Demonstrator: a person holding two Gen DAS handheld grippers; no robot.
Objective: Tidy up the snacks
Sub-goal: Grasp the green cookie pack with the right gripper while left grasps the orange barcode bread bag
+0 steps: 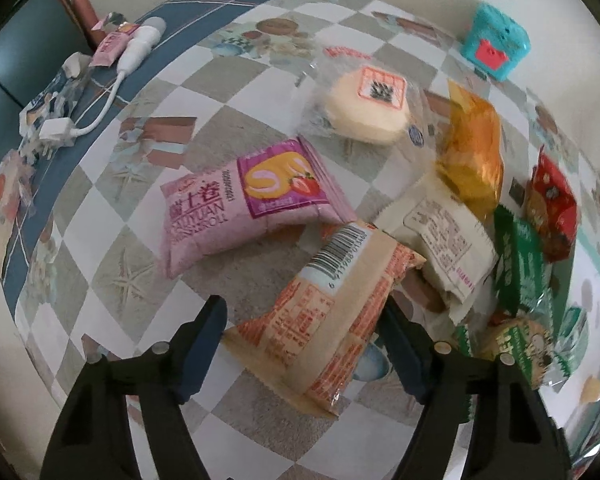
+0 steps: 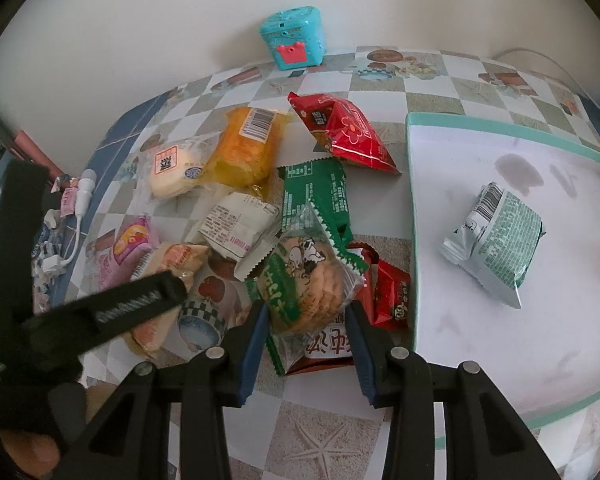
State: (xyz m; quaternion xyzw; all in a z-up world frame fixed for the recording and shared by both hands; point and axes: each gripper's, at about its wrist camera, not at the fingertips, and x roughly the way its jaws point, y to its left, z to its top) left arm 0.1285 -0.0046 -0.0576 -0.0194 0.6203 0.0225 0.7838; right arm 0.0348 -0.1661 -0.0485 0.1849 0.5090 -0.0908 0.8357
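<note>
Checkered surface crowded; I'm straddling cookie pack beside tray, right hand-held gripper spread; left hand-held gripper spread around orange packet. I'm aiming mid-pack, squeezing gently.

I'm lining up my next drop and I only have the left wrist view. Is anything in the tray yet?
Observer: Yes, one pale green packet lies in the tray, barcode up.
Operator: Where's the right claw?
Observer: The right claw straddles the clear cow-print biscuit pack, just left of the tray. I can't tell if it's squeezing.
Operator: Anything beneath that pack?
Observer: A red packet with white characters lies under it.
</note>
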